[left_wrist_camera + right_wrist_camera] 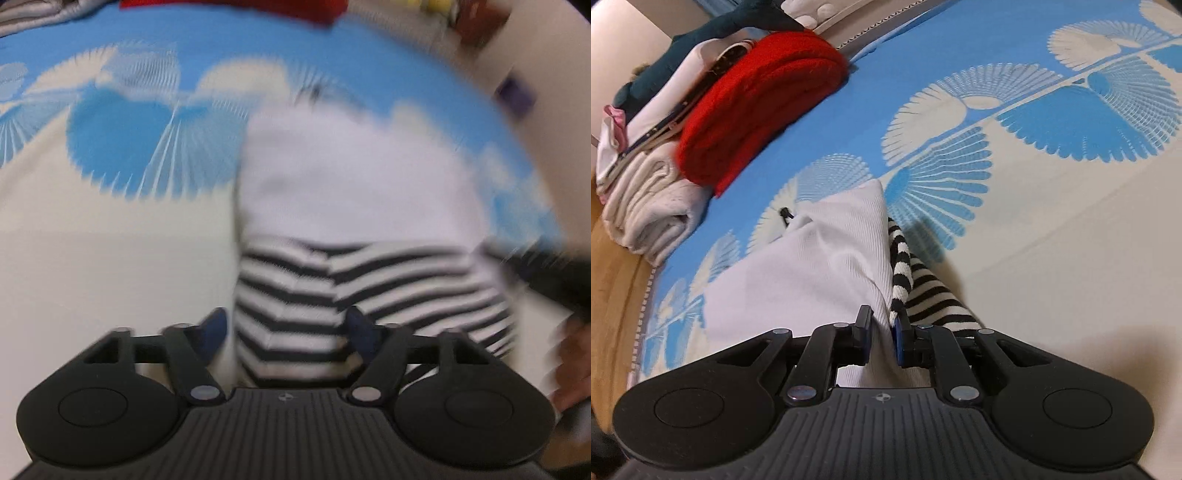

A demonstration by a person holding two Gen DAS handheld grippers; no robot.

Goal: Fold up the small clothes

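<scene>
Right gripper (881,338): jaws pinched on white fabric of the small garment (820,266), striped sleeve hanging beside. Left gripper (288,332): jaws spread wide above the striped part, apparently not touching it; view blurred. Garment lies on the blue-and-cream sheet (1052,221), near the folded pile (753,99)

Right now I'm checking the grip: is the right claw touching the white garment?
Touching. The right wrist view shows the right claw closed on a bunched fold of the white garment, both pads pressing the cloth.
</scene>
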